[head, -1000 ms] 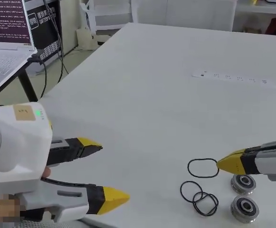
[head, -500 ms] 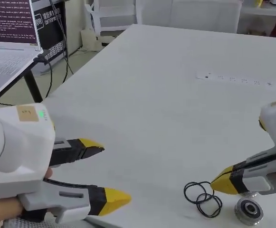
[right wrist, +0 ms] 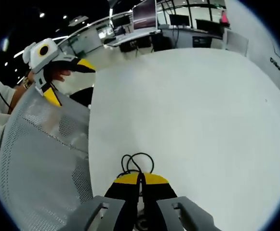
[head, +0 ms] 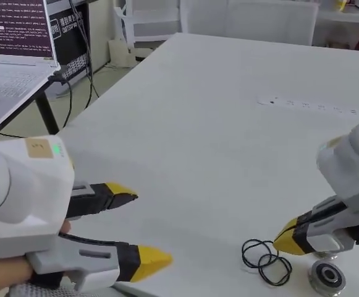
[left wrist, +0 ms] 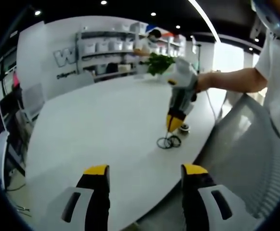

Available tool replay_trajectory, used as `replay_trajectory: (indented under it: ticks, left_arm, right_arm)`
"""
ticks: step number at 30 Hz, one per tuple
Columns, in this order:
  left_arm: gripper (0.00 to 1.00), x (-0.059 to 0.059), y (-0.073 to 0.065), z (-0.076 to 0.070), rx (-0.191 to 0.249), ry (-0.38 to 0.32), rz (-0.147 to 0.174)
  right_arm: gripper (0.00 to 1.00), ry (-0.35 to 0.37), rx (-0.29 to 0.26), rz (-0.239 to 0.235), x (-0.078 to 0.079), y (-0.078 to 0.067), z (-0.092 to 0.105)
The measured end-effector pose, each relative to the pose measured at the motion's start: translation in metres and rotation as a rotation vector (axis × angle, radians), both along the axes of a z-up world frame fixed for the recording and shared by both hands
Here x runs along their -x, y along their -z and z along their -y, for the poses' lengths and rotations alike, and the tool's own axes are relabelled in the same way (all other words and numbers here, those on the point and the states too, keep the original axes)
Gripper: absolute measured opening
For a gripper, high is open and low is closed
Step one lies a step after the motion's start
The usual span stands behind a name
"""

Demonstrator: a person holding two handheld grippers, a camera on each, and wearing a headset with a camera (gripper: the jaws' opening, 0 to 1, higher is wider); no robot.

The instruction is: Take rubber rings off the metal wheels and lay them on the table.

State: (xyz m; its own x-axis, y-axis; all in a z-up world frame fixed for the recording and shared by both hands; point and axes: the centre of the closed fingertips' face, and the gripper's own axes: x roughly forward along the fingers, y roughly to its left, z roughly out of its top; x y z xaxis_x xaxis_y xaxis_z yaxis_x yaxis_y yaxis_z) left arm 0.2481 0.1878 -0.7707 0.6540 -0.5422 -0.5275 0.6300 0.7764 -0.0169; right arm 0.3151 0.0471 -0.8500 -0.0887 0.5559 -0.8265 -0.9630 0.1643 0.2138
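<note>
Down at lower right, the clenched right gripper (head: 288, 243) overlaps loose rubber rings (head: 266, 262) on the table (head: 216, 142), beside a metal wheel (head: 327, 276); lower left, the left gripper (head: 149, 228) gapes; laptop (head: 9, 68) upper left.

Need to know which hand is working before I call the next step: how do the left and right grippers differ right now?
The left gripper has its jaws wide apart; the right gripper has its jaws shut together. The left is at the near edge of the table, apart from the work; the right tips down at the rubber rings, beside a metal wheel. Both have yellow tips.
</note>
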Motion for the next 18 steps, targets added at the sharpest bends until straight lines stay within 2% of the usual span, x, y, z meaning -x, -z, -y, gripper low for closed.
replay_trajectory:
  ticks: [7, 18]
  left_arm:
    - [0.61, 0.000, 0.001, -0.001, 0.008, -0.010, -0.003]
    - [0.61, -0.001, 0.002, -0.002, -0.008, -0.008, -0.006]
  right_arm:
    - [0.00, -0.036, 0.039, 0.052, -0.008, 0.006, 0.000]
    - [0.00, -0.075, 0.076, 0.094, -0.016, 0.013, 0.000]
